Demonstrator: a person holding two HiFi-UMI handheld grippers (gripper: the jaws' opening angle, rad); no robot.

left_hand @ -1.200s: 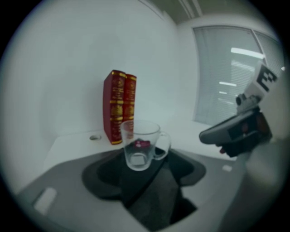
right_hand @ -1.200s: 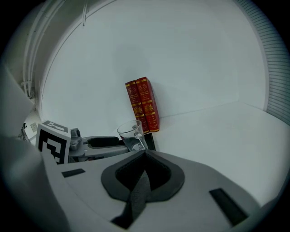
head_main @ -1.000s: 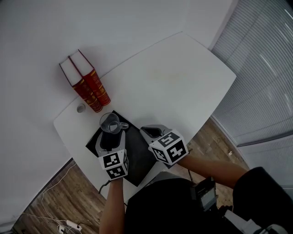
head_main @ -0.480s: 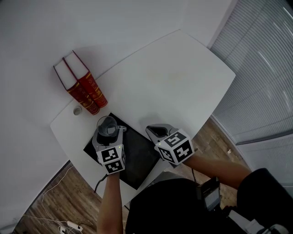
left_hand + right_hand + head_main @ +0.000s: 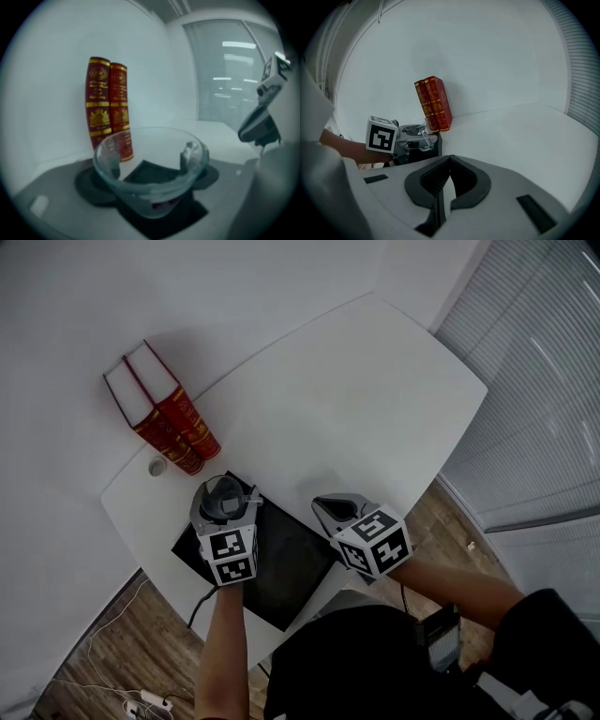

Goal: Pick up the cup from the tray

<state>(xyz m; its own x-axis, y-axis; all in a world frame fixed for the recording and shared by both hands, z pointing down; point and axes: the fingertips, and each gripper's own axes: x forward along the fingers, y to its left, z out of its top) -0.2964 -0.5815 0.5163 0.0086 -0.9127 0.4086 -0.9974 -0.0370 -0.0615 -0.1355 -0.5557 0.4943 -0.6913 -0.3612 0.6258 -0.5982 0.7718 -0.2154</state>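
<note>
A clear glass cup (image 5: pixel 225 499) with a handle stands at the far corner of the black tray (image 5: pixel 292 570). My left gripper (image 5: pixel 226 510) reaches around it, and its jaws are opening with the cup (image 5: pixel 150 171) between them. The dark pads (image 5: pixel 88 186) sit beside the glass walls, not pressing on them. The right gripper view shows the cup (image 5: pixel 415 133) upright in front of the left gripper (image 5: pixel 402 140). My right gripper (image 5: pixel 334 508) hovers over the tray's right side, shut and empty (image 5: pixel 440 197).
Two red books (image 5: pixel 165 421) stand upright near the wall behind the tray. A small round grey object (image 5: pixel 157 467) lies beside them. The white table (image 5: pixel 366 390) stretches away to the right toward window blinds (image 5: pixel 534 381). Cables lie on the wooden floor (image 5: pixel 103 652).
My left gripper has moved forward so its jaws now flank the cup, and they have widened. The right gripper has drifted slightly right.
</note>
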